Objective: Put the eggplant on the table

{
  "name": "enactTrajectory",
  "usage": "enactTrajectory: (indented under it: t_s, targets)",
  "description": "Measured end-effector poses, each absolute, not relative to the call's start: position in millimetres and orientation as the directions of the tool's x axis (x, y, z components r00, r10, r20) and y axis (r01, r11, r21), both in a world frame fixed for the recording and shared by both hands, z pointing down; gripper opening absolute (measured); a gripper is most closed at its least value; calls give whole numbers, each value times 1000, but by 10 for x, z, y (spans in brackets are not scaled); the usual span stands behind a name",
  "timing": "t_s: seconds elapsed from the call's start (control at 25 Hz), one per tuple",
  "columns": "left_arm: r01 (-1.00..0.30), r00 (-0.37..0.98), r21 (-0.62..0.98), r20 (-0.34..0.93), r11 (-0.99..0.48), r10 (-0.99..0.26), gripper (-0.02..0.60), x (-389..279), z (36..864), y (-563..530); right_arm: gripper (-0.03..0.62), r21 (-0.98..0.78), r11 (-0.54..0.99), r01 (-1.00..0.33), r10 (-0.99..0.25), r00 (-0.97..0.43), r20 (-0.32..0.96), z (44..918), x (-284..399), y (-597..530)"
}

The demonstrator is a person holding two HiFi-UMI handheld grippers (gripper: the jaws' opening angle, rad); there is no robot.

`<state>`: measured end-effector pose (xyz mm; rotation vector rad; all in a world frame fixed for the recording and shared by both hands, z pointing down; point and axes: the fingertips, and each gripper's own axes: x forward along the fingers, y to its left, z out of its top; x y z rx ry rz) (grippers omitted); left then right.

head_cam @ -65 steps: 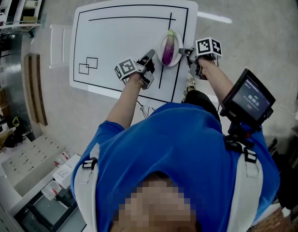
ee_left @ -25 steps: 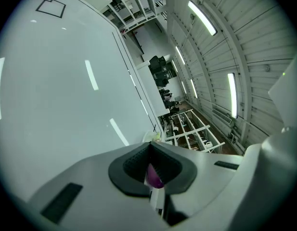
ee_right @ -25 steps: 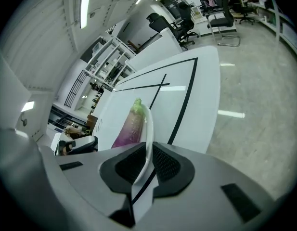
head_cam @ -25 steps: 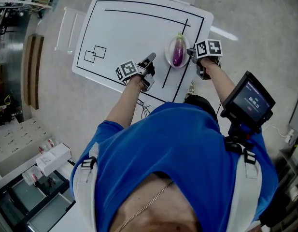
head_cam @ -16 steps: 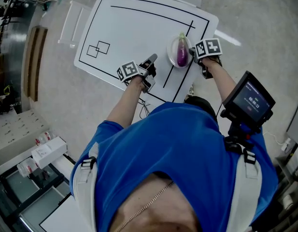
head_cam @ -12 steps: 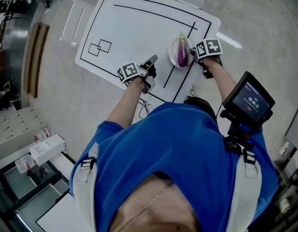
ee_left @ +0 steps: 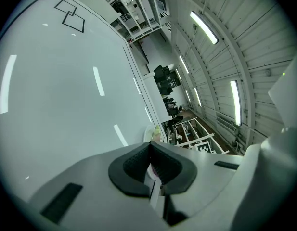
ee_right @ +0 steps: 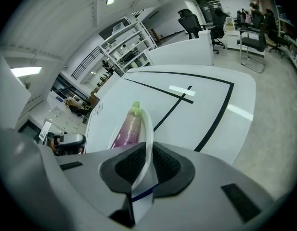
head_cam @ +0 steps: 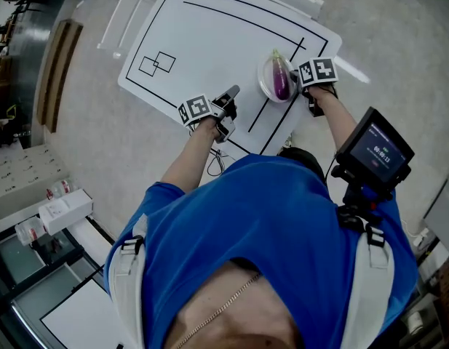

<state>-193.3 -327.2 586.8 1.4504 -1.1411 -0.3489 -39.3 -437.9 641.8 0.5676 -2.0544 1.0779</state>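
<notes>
Eggplant (head_cam: 281,81) on the plate (head_cam: 266,87), straight ahead of our right claw (head_cam: 295,78).
Its long axis runs away from that claw, stem end farthest; we pinch the plate's near rim. Our left claw (head_cam: 230,95), pressed together and empty, sits well off to the left over the table (head_cam: 202,42).
</notes>
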Motion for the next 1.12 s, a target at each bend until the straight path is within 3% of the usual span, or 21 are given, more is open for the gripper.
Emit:
enactTrajectory:
  t_s: [1.12]
  targets:
    - [-429, 438, 884, 385, 188, -812, 8, -2001, 5832, -3202, 44, -477, 588, -653, -75, -632, 772, 6399, -438, -4452]
